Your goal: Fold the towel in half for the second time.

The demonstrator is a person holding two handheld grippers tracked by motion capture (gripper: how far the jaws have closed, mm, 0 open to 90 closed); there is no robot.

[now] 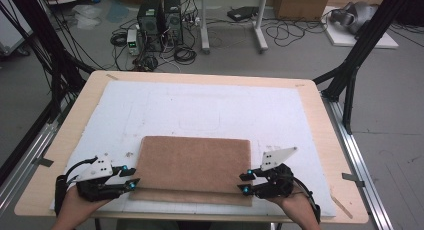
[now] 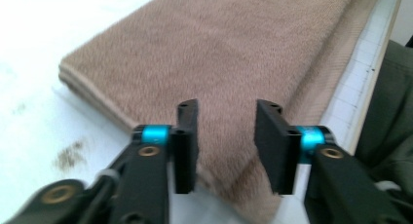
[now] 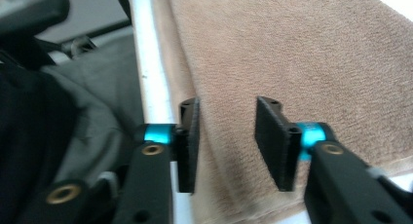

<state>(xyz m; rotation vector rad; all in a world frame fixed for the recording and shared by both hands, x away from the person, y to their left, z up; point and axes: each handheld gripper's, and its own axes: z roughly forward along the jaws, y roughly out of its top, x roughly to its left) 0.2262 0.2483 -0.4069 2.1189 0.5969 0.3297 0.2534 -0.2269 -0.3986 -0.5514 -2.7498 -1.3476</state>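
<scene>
A folded tan towel [image 1: 194, 167] lies flat on the white mat [image 1: 210, 110] near the table's front edge. My left gripper [image 1: 132, 179] hovers at the towel's near left corner, jaws open, nothing between the pads. In the left gripper view the towel [image 2: 234, 53] lies beneath the open left gripper [image 2: 226, 146], and its folded layers show along one edge. My right gripper [image 1: 245, 182] is at the towel's near right corner, also open. In the right gripper view the towel [image 3: 302, 63] lies below the parted pads of the right gripper [image 3: 226, 145], apart from them.
The wooden table [image 1: 322, 125] frames the mat, with its front edge close behind the grippers. Black frame struts [image 1: 352, 65] stand at the right and left. Computer boxes [image 1: 160, 20], cables and a table leg stand on the floor beyond. A person's grey clothing [image 3: 92, 97] lies beside the table edge.
</scene>
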